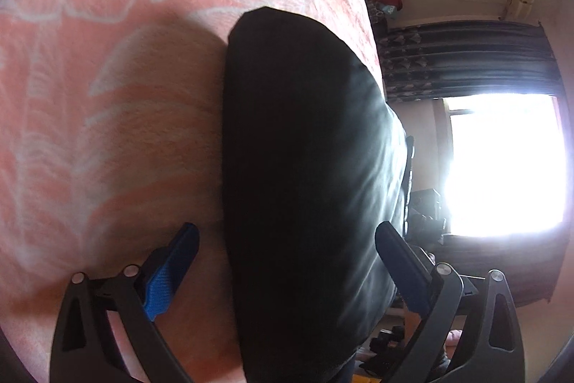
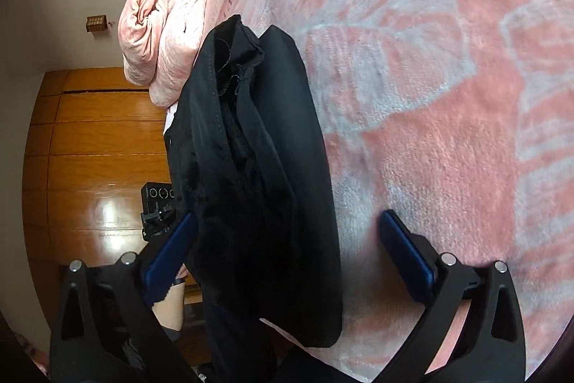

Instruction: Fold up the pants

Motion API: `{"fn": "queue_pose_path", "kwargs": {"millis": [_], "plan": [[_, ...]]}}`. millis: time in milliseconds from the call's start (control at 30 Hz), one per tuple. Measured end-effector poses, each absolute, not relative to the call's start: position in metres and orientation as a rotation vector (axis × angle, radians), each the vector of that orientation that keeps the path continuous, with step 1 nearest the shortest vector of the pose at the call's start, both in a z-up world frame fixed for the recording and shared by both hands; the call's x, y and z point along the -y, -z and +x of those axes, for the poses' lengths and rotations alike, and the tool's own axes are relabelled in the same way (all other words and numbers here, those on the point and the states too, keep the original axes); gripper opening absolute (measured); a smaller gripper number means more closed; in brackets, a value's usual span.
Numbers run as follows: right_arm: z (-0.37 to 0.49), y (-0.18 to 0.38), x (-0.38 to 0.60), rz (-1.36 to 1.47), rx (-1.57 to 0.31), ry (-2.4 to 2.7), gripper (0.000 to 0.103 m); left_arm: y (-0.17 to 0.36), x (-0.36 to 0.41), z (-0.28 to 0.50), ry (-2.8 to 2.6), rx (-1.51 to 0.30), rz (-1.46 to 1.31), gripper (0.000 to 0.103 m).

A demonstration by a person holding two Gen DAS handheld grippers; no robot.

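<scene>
- Both hand-held grippers stand with jaws spread wide: we note the left gripper (image 1: 287, 239) and the right gripper (image 2: 288, 225) each straddling black cloth, the blue pads clear of it, nothing clamped.
- We count one pair of black pants (image 1: 305, 167), lying in a folded strip along the edge of the bed.
- In the right wrist view the pants (image 2: 258, 149) show a seamed, frayed end at the far end of the strip; part of the cloth hangs over the bed's edge.
- We count one pink bedspread (image 1: 107, 96) with pale leaf outlines covering the bed; on the side of the pants away from the edge it lies open and bare.
- One rolled pink quilt (image 2: 165, 34) sits at the bed's edge just beyond the pants' far end; we cannot tell whether they touch.
- Off the bed we note a wooden floor (image 2: 89, 149), a dark curtain (image 1: 466, 60) and a bright window (image 1: 502, 160).
</scene>
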State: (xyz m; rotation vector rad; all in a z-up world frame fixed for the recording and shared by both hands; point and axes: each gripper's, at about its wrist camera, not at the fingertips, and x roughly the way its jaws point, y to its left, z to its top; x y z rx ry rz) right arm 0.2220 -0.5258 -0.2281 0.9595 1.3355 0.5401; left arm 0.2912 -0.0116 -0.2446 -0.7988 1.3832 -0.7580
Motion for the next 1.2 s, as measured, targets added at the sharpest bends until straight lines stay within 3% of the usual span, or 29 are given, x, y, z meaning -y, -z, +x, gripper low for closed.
{"fn": "queue_pose_path", "kwargs": {"millis": [300,333,367,400,433,533,633,867,1033,1200], "plan": [[0.238,0.229,0.489,0.892,-1.353,-0.639,0.1,0.257,0.048,0.288,0.863,-1.432,-0.783,0.097],[0.237,0.227,0.484,0.864,-1.348,-0.641,0.097,0.257,0.048,0.289,0.854,-1.414,-0.786,0.089],[0.237,0.226,0.479,0.832,-1.348,-0.631,0.09,0.257,0.048,0.288,0.842,-1.412,-0.775,0.077],[0.237,0.223,0.475,0.81,-1.34,-0.621,0.074,0.257,0.049,0.288,0.825,-1.417,-0.772,0.073],[0.236,0.221,0.475,0.813,-1.325,-0.624,0.064,0.257,0.048,0.287,0.814,-1.416,-0.78,0.065],[0.233,0.205,0.475,0.801,-1.285,-0.643,0.046,0.246,0.046,0.286,0.812,-1.396,-0.782,0.048],[0.236,0.185,0.467,0.76,-1.277,-0.649,0.043,0.227,0.046,0.288,0.801,-1.365,-0.741,0.041],[0.292,0.144,0.418,0.66,-1.253,-0.691,0.042,0.181,0.009,0.319,0.752,-1.285,-0.687,0.041],[0.359,0.152,0.364,0.621,-1.264,-0.713,0.042,0.171,-0.04,0.368,0.676,-1.253,-0.665,0.041],[0.408,0.189,0.317,0.613,-1.322,-0.714,0.042,0.2,-0.086,0.407,0.605,-1.294,-0.701,0.041]]}}
